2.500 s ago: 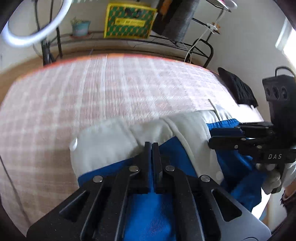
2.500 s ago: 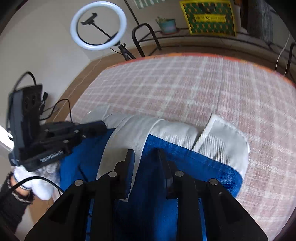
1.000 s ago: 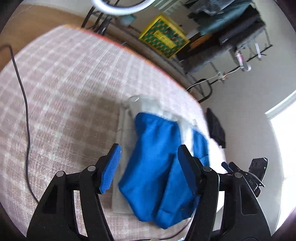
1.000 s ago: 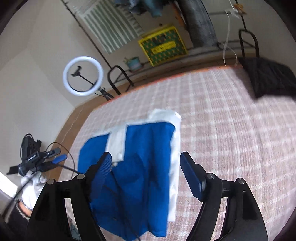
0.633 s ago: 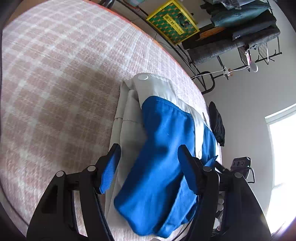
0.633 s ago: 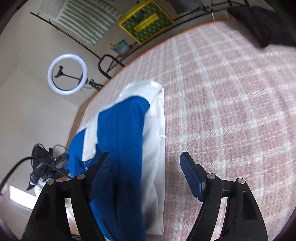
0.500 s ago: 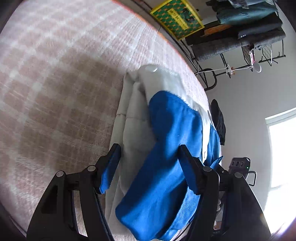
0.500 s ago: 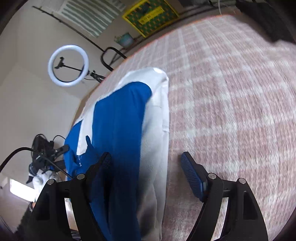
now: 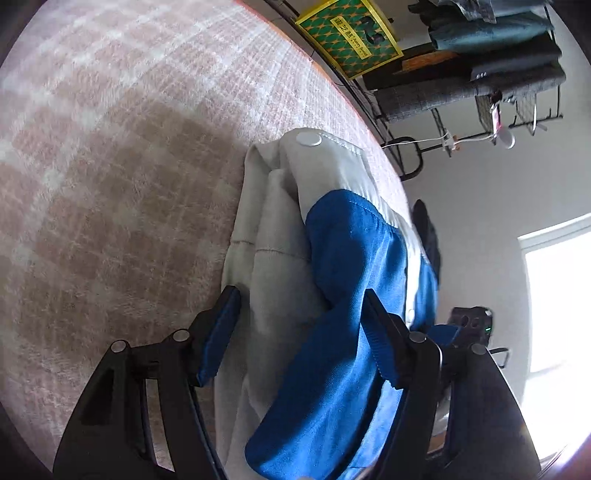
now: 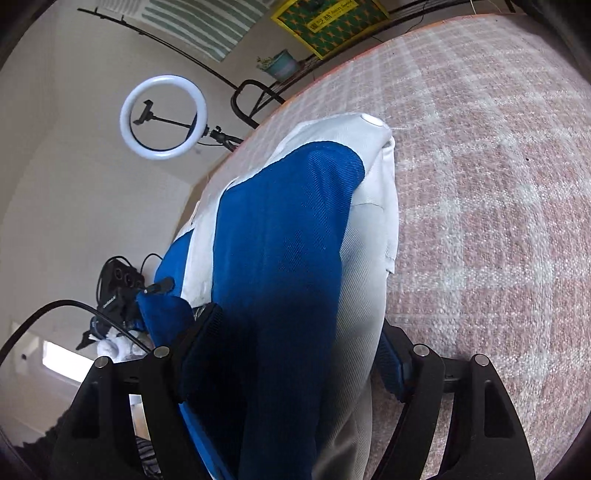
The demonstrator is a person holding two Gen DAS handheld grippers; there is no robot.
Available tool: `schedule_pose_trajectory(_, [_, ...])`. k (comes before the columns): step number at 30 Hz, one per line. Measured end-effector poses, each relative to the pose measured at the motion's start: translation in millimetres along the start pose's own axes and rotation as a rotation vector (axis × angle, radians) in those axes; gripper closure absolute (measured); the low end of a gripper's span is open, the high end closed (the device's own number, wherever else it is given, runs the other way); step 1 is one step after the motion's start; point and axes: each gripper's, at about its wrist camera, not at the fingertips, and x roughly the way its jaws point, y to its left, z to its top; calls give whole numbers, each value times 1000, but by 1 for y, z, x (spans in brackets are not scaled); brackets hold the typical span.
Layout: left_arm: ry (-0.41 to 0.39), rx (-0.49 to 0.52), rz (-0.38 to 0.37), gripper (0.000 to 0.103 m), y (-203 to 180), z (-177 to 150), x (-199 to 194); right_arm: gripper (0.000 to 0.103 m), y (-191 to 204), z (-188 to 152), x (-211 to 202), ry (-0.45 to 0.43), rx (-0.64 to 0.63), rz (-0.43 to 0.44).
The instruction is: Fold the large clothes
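Observation:
A blue and off-white garment (image 9: 351,258) lies folded into a long bundle on the pink plaid bed cover (image 9: 110,166). My left gripper (image 9: 299,325) straddles its near end and its jaws are opening. One pad sits by the pale edge and the other lies against the blue cloth. In the right wrist view the same garment (image 10: 288,221) fills the gap of my right gripper (image 10: 295,350), whose jaws are closing around it. The white fabric partly hides its right finger. No pad visibly pinches the cloth.
A ring light (image 10: 164,116) and a potted plant (image 10: 280,64) stand beyond the bed. A yellow-green box (image 9: 349,35) and a rack of dark clothes (image 9: 480,55) line the wall. A black cloth (image 9: 428,236) lies at the bed's far side. The plaid cover (image 10: 480,184) stretches away to the right.
Both grippers, shut on the garment earlier, let it go and pulled back. They have since dropped toward the bundle, and it now sits between both pairs of fingers.

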Motion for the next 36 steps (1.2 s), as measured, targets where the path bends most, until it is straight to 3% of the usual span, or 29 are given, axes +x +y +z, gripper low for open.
schedule_pose_trajectory(3, [2,5,15,31,-1,-1,-1,31,1,2,1,13,-15,-11])
schedule_pose_trajectory(7, [12,-16,4,31,7,-3,-5,33,-9,0,-5,6,-10,37])
schedule_pose_trajectory(13, [66,-114,-109,35,17,-2,9,31,-5,3,0,17,-13,33])
schedule_pose_trajectory(16, [58,-64,-56,44,7,0,12,32,1,6,8,13,-14,30])
schedule_pose_trajectory(20, [52,-58,-46,46,5,-1,9,37,2,7,10,17,-13,24])
schedule_pose_trajectory(24, [27,46,23,49,-9,-5,2,39,-2,6,8,21,-15,29])
schedule_pose_trajectory(26, [3,109,69,43,-15,-6,-3,37,-4,5,6,35,-13,29])
schedule_pose_trajectory(28, [-16,111,127,17,-11,-5,-3,37,-10,4,2,54,11,46])
schedule_pose_trajectory(30, [-37,49,86,17,-3,-4,-1,37,-10,4,3,59,12,49])
schedule_pose_trajectory(31, [-44,37,80,19,-4,-2,0,38,-9,4,4,57,3,43])
schedule_pose_trajectory(32, [-34,29,65,27,-4,-1,3,39,-7,3,6,50,-7,32])
schedule_pose_trajectory(33, [9,-2,6,56,-3,0,10,41,-5,2,7,48,-17,23])
schedule_pose_trajectory(34, [10,-58,-2,55,0,-1,13,44,-1,2,10,45,-30,5])
schedule_pose_trajectory(36, [-10,-21,49,61,-8,-3,11,57,5,2,11,40,-49,-26])
